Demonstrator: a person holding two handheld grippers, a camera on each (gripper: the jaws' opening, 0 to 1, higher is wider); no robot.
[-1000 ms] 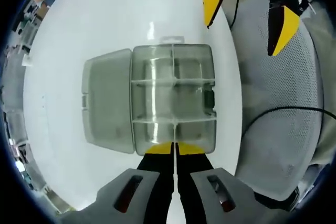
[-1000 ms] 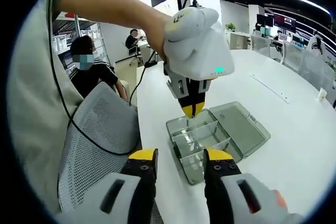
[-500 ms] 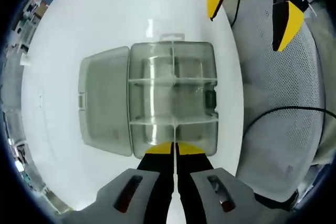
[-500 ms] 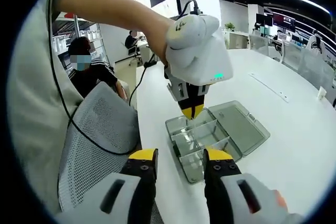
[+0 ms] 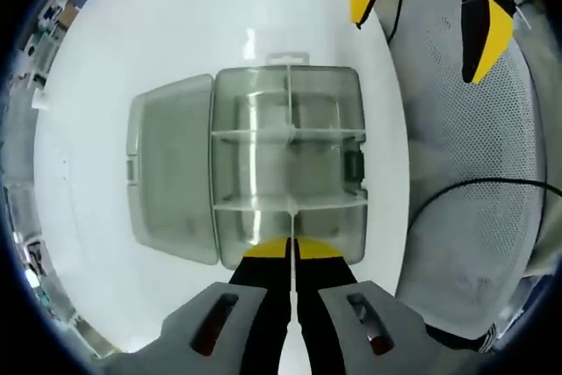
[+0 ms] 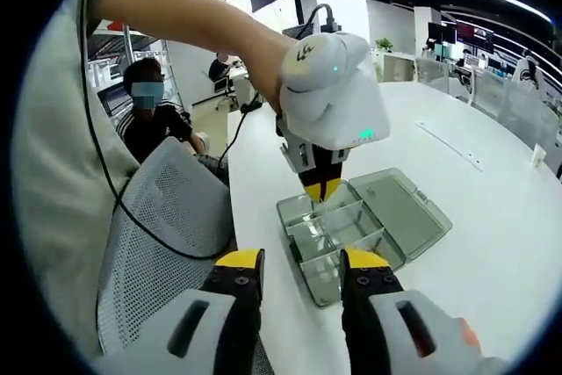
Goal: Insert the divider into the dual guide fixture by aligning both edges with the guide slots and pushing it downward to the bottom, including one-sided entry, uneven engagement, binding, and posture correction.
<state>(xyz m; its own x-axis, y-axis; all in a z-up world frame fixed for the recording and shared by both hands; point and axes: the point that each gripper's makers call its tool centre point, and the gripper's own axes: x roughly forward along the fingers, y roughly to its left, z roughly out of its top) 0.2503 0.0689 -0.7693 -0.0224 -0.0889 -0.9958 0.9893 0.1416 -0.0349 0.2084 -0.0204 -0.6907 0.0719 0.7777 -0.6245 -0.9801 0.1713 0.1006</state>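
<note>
Left gripper (image 5: 291, 250) closed (right gripper (image 6: 302, 263) apart).

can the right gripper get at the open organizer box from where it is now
Probably yes. The right gripper hangs with jaws apart in front of the organizer box, nothing between them. But the left gripper already sits above its middle compartments, so it might crowd that spot.

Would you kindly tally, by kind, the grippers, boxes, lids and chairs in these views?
Grippers: 2 (left gripper, right gripper)
Box: 1
Lid: 1, open beside the box
Chair: 1
Total: 5
</note>
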